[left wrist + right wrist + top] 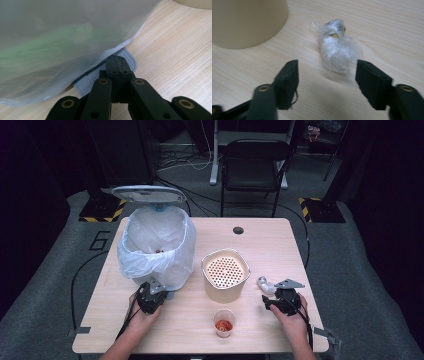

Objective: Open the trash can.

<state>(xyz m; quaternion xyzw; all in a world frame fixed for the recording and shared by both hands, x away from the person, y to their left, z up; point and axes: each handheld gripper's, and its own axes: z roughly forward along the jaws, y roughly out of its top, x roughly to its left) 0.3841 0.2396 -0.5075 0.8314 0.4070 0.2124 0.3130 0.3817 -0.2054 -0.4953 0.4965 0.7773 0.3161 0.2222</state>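
Crumpled clear plastic wrap (337, 47), a knotted wad with a yellow speck inside, lies on the pale wood-grain worktop (280, 245) at the right of the high view, beside the beige perforated container (225, 275). My right gripper (327, 75) hovers just short of it, jaws apart and gripping nothing. My left gripper (117, 65) is clenched, resting on the bin's ribbed grey pedal (130, 60) under the translucent bin liner (62, 37).

Left tongs (117, 67) pinched shut, pointing low — right tongs (327, 75) apart, jaws gaping.
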